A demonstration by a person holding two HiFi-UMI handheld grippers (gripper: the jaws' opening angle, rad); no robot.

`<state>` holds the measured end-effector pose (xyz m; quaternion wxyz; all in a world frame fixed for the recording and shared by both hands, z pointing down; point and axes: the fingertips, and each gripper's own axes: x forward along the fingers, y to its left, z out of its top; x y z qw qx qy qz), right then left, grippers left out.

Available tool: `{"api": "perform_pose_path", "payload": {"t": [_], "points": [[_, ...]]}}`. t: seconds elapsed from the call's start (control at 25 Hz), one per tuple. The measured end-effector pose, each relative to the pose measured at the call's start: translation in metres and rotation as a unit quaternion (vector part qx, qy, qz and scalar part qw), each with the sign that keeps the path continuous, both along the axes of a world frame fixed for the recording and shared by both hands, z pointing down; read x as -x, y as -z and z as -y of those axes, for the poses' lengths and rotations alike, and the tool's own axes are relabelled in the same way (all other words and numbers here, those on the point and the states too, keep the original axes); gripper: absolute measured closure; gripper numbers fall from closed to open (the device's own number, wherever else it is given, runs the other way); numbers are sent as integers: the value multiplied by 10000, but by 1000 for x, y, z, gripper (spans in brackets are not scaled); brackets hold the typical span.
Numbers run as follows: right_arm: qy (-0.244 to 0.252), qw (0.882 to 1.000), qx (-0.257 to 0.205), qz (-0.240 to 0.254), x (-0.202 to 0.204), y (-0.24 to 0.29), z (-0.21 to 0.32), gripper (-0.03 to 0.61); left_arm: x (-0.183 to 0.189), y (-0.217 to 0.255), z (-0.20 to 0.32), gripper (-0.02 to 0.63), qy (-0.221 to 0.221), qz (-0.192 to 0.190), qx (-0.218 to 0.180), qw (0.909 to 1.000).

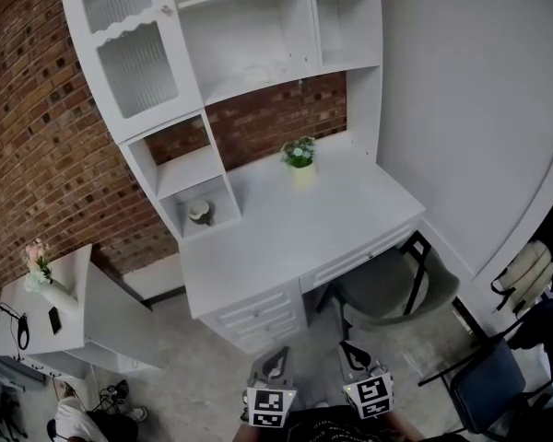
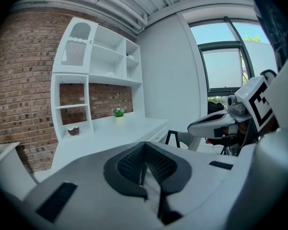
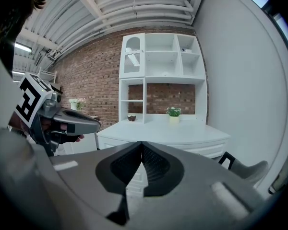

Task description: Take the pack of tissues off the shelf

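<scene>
Low in the head view, the left tongs [image 1: 278, 354] and the right tongs [image 1: 351, 348] hang side by side. Both are pressed together with nothing between them, and both are well short of the white worktop [image 1: 350, 212]. The pack of tissues [image 1: 255, 74] is hard to pick out. I take it to be the faint pale lump on the wide shelf [image 1: 290, 75] above the brick back, though it is too small to be sure. A potted plant [image 1: 300, 153] stands at the far edge of the worktop, just below and right of that spot. A small bowl [image 1: 200, 212] sits in the low cubby to the left, and a chair [image 1: 392, 288] is tucked in at the near right.

The step in hand looks like the approach, barely begun. To do it well, step in left of the chair and choose one pair of tongs. Spread them before reaching, and come in level with the shelf board, above the plant. Pinch the pack across its narrow side and only lightly, since soft wrap probably crumples. Lift it a little, then draw it straight back toward the near side.
</scene>
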<state>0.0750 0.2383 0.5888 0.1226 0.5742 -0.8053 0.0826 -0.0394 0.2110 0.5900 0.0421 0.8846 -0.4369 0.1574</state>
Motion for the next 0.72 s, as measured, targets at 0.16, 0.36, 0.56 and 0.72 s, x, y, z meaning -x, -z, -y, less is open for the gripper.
{"api": "perform_pose_path", "payload": {"t": [0.16,0.36,0.56,0.72], "points": [[2,10000,0,-10,1,1,9,574,0,0,8,604,-6,-36,16,10000],[-6,10000,51,-29,7,-1,21,574,6,-3,19,604,-4,-55,59,10000],[2,9998,126,-130,12,-5,36,574,14,-8,36,604,28,-12,95,10000],[-91,9996,127,-220,11,-5,54,574,20,-9,55,604,9,1,107,9999]]}}
